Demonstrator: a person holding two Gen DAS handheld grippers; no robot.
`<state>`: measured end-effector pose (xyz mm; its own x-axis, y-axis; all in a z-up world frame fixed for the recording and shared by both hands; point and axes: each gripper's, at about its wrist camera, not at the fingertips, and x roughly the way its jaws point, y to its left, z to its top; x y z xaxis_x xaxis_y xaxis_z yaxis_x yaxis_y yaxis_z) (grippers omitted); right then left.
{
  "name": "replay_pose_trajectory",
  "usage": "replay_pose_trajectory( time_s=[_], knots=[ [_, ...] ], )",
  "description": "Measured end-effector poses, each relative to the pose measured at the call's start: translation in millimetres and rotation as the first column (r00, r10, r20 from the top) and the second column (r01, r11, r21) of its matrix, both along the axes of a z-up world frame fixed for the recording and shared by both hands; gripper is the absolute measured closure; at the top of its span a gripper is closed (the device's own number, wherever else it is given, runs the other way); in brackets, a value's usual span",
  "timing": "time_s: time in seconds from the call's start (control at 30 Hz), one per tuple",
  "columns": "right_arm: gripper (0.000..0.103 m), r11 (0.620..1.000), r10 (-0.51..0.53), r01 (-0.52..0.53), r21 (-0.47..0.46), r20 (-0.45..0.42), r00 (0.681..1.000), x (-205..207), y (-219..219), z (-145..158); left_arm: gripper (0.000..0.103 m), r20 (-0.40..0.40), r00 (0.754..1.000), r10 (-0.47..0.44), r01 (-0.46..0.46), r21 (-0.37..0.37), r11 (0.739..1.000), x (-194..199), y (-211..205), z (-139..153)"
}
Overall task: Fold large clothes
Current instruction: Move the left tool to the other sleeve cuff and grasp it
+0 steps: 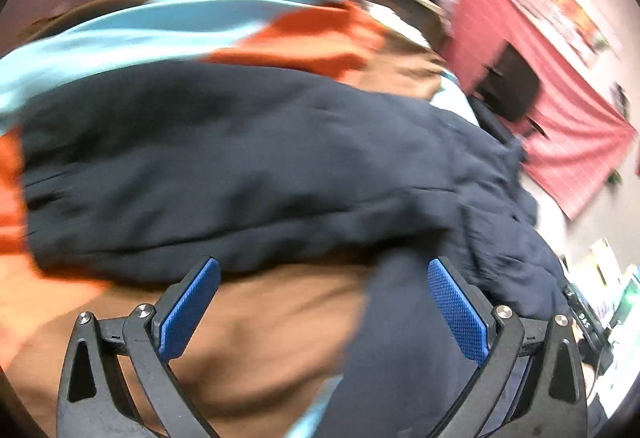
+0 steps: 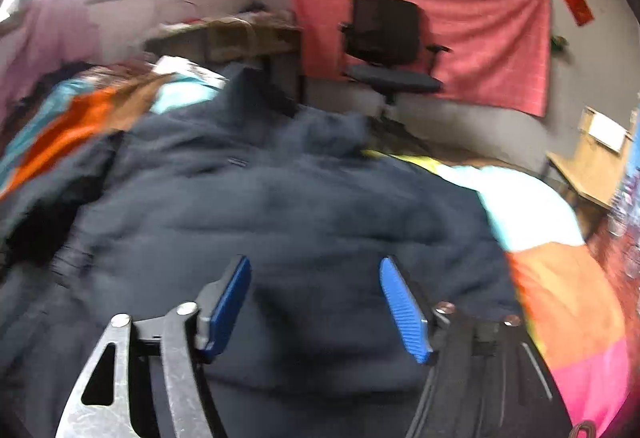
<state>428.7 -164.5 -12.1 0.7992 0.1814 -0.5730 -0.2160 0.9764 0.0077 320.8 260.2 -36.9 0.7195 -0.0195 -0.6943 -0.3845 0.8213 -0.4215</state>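
Jacket [image 2: 288,197] time — the big dark one lies puffy on a bright patchwork bedspread [image 2: 560,298]. Left claw [image 1: 324,302] and right claw [image 2: 316,302] gape, grasping nothing. Folding looks half done — next, grab an edge.

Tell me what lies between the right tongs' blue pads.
Only the dark navy jacket, spread beneath the open right tongs; the pads are not pressing it. This shows in the right wrist view.
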Motion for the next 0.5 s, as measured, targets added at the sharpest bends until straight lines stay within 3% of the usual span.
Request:
replay_pose_trajectory(
  time_s=[0.2, 0.37, 0.5],
  knots=[
    [0.03, 0.982, 0.183, -0.182, -0.045, 0.032, 0.983, 8, 96, 4, 0.001, -0.018, 0.98, 0.198, -0.199, -0.075, 0.977, -53, 48, -7],
    [0.03, 0.953, 0.272, -0.271, -0.137, -0.013, 0.962, 17, 161, -19, 0.001, -0.036, 0.921, 0.387, -0.389, -0.089, 0.917, -75, 78, -13],
    [0.029, 0.928, 0.287, -0.293, -0.231, -0.062, 0.956, 21, 192, -43, 0.001, -0.07, 0.895, 0.441, -0.445, -0.071, 0.893, -67, 84, -22]
  ],
)
